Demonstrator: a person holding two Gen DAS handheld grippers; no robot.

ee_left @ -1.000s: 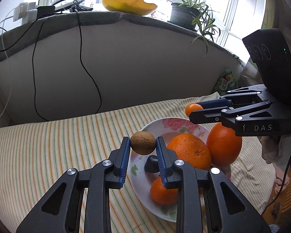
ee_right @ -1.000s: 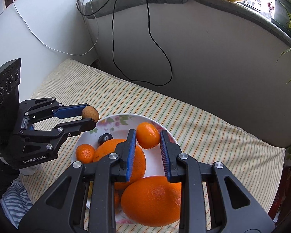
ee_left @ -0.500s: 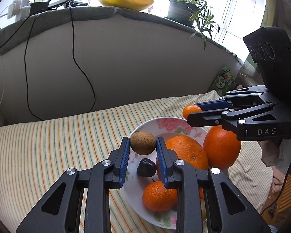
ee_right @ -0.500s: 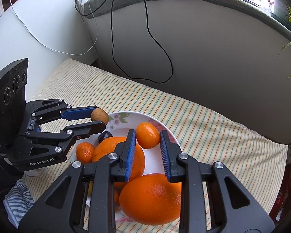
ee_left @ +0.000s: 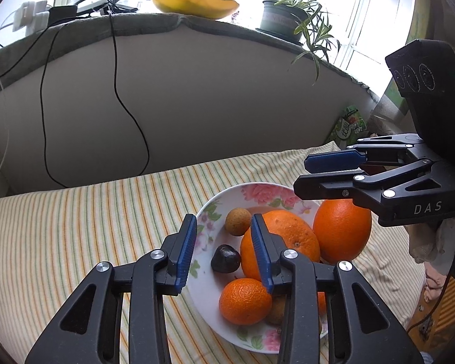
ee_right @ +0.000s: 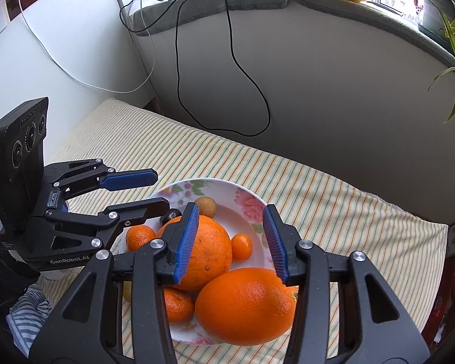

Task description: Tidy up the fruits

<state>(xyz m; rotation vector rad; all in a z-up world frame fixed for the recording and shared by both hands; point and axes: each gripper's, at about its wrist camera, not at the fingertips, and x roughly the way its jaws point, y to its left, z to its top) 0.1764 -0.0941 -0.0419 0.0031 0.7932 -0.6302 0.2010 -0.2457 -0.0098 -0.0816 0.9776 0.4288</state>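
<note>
both jaws had just been opening, empty: left gripper (ee_left: pixel 223 250) above the brown fruit (ee_left: pixel 237 226), right gripper (ee_right: pixel 232 242) above the small orange (ee_right: pixel 242 246) on the plate (ee_right: pixel 251 201)

Left gripper (ee_left: pixel 223 251): matt black plastic links, bright metal pivot pins, ribbed blue rubbery pads. Right gripper (ee_right: pixel 232 242): the same finish.

Plate (ee_left: pixel 251 192) below both claws: glossy white glazed ceramic with a printed floral pattern.

Large orange (ee_right: pixel 245 303) under the right claw: dimpled, slightly shiny peel. Small brown fruit (ee_left: pixel 238 217) just ahead of the left claw: dull, rough, speckled skin. Dark fruit (ee_left: pixel 225 257) between the left fingers in view: smooth and glossy.

Cloth (ee_left: pixel 91 221) beneath the plate: matt woven fabric, finely ribbed stripes.

Wall panel (ee_left: pixel 212 97) beyond: smooth and matt.
</note>
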